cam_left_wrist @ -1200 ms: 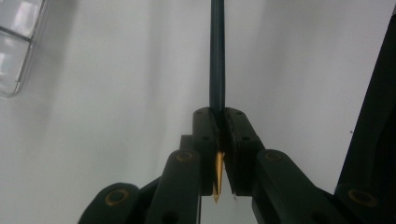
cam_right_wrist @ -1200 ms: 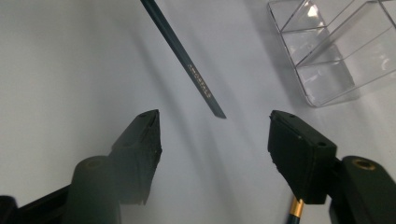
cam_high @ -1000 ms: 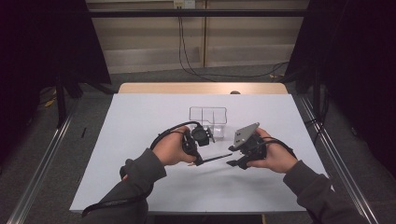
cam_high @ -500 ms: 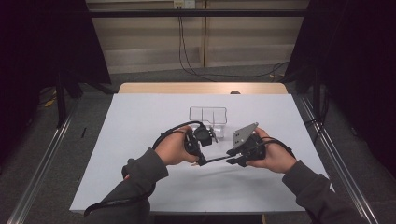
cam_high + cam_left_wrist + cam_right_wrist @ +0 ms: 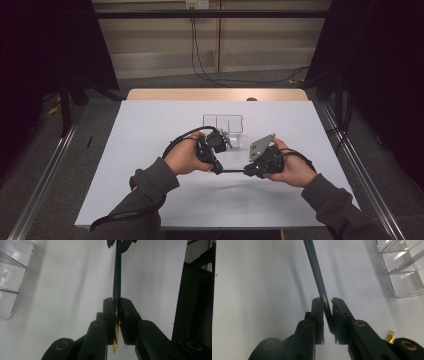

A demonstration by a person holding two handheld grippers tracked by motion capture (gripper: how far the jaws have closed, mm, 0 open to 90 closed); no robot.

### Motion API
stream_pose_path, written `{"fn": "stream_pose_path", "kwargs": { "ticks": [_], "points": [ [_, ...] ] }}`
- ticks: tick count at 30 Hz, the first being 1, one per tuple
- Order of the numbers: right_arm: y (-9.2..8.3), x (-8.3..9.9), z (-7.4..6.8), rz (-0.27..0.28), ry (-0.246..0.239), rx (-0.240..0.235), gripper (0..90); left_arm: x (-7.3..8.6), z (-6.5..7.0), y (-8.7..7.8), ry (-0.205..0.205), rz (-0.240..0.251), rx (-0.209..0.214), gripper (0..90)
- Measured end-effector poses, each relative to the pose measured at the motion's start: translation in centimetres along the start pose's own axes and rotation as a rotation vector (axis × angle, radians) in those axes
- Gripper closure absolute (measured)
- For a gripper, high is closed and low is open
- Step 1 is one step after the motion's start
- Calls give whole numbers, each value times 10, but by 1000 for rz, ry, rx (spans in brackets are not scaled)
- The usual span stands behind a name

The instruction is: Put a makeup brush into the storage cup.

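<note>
The left tongs (image 5: 117, 315) are clenched on a dark pencil (image 5: 117, 277). Its gold sharpened tip pokes out below the pads in the left gripper view. The right tongs (image 5: 327, 312) have just been closing, and now they pinch the other end of the same pencil, which has small pale letters on it. So the pencil hangs in the air between the 2 tongs, just above the bench (image 5: 150, 130). In the high view it looks like a thin dark line (image 5: 231, 171) going from the left tongs (image 5: 216, 167) to the right tongs (image 5: 248, 171).

The bench has a plain white top with a strip of bare wood (image 5: 215, 94) along the far edge. A clear plastic box (image 5: 223, 123) with 2 parts sits on the white top, just behind the hands. A small yellow tag (image 5: 390, 336) lies on the white top near the right tongs.

The room is dim. Black curtains (image 5: 50, 50) hang on both sides. The floor (image 5: 45, 150) is grey, and black cables (image 5: 210, 70) run across it beyond the bench. A pale wall (image 5: 160, 40) stands at the back.
</note>
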State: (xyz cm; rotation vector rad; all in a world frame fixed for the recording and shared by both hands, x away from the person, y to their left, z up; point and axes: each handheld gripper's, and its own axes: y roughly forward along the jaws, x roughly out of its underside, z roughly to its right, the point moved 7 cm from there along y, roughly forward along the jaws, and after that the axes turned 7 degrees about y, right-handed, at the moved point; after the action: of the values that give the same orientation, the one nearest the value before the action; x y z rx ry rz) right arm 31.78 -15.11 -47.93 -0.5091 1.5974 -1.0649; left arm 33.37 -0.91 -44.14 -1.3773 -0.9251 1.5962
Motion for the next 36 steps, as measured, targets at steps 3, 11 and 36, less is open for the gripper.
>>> {"fn": "stream_pose_path", "kwargs": {
  "ticks": [3,11,36],
  "points": [
    [2,2,-3,-4,-5,-18,842,-2,-2,-3,-7,21,-14,826],
    [1,1,-7,12,-12,-24,865,-2,-10,-7,-55,97,-34,792],
    [-8,23,2,58,78,5,865,0,-28,-23,-166,307,-135,371]
  ]
}}
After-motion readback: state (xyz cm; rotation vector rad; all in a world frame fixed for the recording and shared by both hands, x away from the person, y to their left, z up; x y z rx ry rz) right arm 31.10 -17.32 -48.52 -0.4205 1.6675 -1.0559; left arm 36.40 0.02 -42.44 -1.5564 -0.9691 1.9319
